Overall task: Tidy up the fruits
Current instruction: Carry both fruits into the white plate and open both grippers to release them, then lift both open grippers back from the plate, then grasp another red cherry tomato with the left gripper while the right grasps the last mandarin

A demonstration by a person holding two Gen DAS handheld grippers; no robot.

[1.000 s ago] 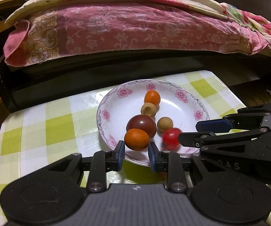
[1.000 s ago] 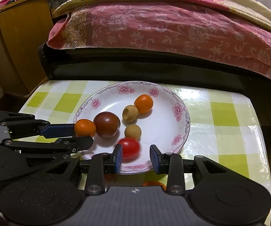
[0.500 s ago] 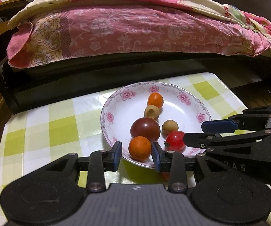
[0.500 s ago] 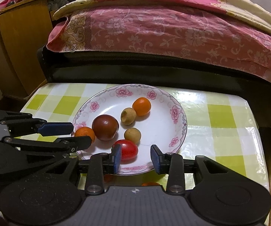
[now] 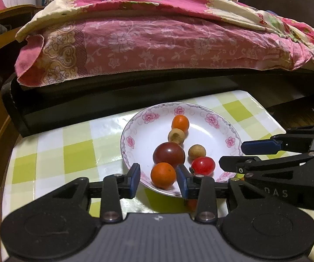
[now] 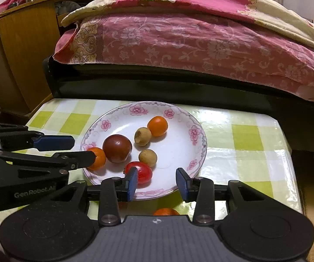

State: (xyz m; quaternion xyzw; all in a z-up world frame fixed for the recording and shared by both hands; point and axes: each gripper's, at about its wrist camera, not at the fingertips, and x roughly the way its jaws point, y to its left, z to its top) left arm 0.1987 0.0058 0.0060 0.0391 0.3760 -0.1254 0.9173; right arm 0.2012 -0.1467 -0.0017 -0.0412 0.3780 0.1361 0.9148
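Observation:
A white flowered plate [image 5: 213, 128] [image 6: 178, 150] holds a dark red tomato [image 5: 169, 154] [image 6: 117, 148], a red cherry tomato [image 5: 203, 165] [image 6: 142, 171], two small oranges [image 5: 163, 175] [image 5: 180, 123] and two brown longans [image 5: 176, 136] [image 5: 197, 152]. My left gripper [image 5: 158, 180] is open, its fingers apart on either side of the near orange [image 6: 98, 158] without touching it. My right gripper [image 6: 157, 182] is open and empty at the plate's near rim, beside the cherry tomato. Another orange fruit [image 6: 165, 211] lies on the table below the right gripper.
The plate stands on a small table with a green-and-white checked cloth [image 5: 74, 150] [image 6: 246, 152]. A bed with a pink flowered quilt [image 5: 157, 43] and dark frame runs behind the table. A wooden cabinet [image 6: 23, 50] stands to the left.
Both grippers have drawn back and up from the plate, and their jaws have opened wider. The orange and the cherry tomato stay on the plate.

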